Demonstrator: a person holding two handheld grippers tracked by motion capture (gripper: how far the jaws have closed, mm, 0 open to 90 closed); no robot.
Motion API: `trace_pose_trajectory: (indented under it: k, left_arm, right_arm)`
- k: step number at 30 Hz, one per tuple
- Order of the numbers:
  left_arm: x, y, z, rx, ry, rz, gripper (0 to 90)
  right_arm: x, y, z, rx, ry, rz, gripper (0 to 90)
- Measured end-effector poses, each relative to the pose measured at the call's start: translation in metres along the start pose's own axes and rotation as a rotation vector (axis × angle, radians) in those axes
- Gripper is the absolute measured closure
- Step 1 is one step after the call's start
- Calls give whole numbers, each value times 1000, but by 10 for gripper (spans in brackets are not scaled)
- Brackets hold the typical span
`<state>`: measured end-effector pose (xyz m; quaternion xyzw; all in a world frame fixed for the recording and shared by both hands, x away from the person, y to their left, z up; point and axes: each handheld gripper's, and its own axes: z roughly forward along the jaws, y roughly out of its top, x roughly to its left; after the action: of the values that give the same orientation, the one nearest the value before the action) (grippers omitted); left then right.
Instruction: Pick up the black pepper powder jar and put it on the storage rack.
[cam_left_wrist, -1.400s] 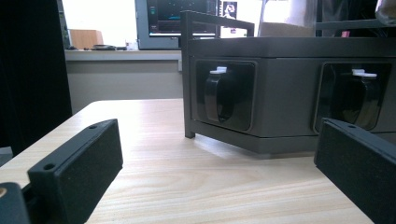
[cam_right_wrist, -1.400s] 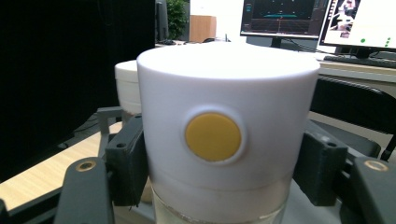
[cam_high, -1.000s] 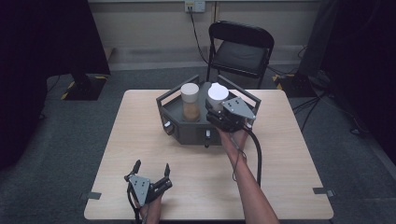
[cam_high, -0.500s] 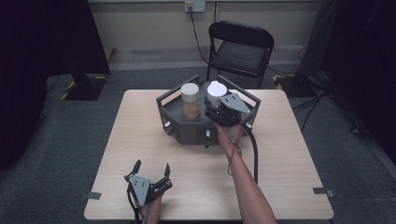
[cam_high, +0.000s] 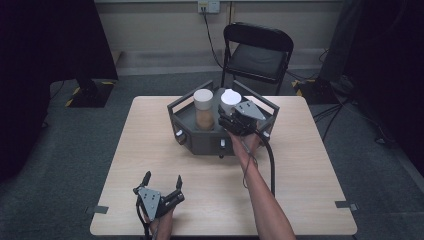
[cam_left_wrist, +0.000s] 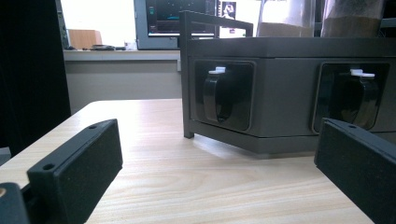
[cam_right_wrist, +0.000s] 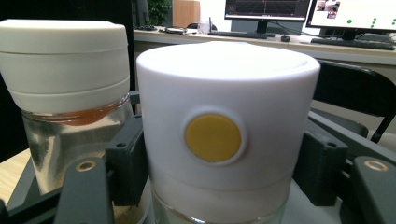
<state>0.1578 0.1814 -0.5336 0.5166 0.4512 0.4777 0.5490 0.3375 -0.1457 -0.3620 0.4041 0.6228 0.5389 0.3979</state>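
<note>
The right gripper (cam_right_wrist: 215, 186) clamps the white-lidded jar (cam_right_wrist: 224, 130) in the dark rack (cam_high: 200, 142) near the table's (cam_high: 310, 190) far edge; lifted crookedly, it could knock the neighbouring jar (cam_high: 203, 109). The left gripper (cam_high: 162, 182) rests, jaws apart (near edge).

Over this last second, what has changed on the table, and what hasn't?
The right claw slid a little leftward along the dark holder, carrying the white-lidded jar it is shut on closer to the beige-lidded jar. The left claw stayed open near the table's front edge; holder and other jar kept their places.
</note>
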Motion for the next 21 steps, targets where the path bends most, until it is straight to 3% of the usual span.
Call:
trace_pose_trajectory:
  k: [8,12,21]
  left_arm:
    - [0,0,0,0,1,0,1]
    - [0,0,0,0,1,0,1]
    - [0,0,0,0,1,0,1]
  right_arm:
    - [-2,-1,0,-1,4,4,296]
    - [-7,-2,0,4,13,35,296]
    - [-7,-1,0,5,14,29,296]
